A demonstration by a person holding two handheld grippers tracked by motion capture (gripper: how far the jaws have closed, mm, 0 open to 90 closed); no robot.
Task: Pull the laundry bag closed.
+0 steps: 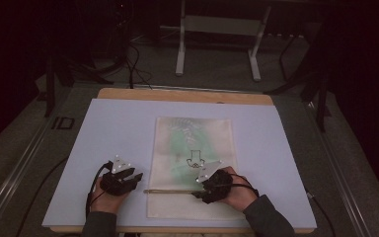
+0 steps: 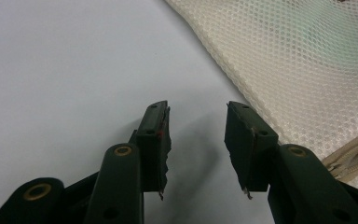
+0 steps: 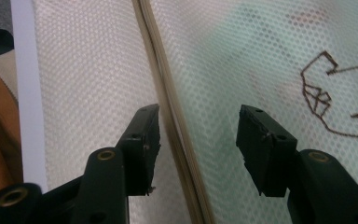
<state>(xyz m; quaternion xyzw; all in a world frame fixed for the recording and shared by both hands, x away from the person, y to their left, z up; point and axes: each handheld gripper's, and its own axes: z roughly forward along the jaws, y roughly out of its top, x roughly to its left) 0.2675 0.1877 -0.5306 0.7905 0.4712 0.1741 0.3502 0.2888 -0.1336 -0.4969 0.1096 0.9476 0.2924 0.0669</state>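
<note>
Over on the left, the left tool [image 1: 137, 176] sits low on the pale blue mat [image 1: 113, 128] that covers the bench [image 1: 177, 95], cradled in the person's left hand [image 1: 104, 200], a black cable trailing back from it. In the left gripper view its jaws stand apart with bare mat between them, gripping nothing; released, then. The cream mesh bag [image 2: 303, 60] lies just beside it to the right, its edge close to the right-hand jaw, though I can't say whether that jaw touches it, and the end of the zipper [image 2: 352, 156] peeks out behind that jaw.

Moving to the middle, the mesh bag [image 1: 192, 148] lies flat on the mat, long side running away from the person, with a greenish shape showing faintly through the netting and a dark line drawing [image 1: 195, 159] printed on it. The zipper [image 1: 170, 191] runs across the bag near its closer end.

And on the right, the right tool [image 1: 195, 194] is down over the bag at the zipper line, held in the right hand [image 1: 239, 192], grey sleeve below. In the right gripper view the jaws are parted and straddle the zipper [image 3: 168, 93], which runs up between them nearer the left-hand one; neither pad presses on it, so this tool is released too. The drawing [image 3: 326, 100] shows off to the right.
</note>
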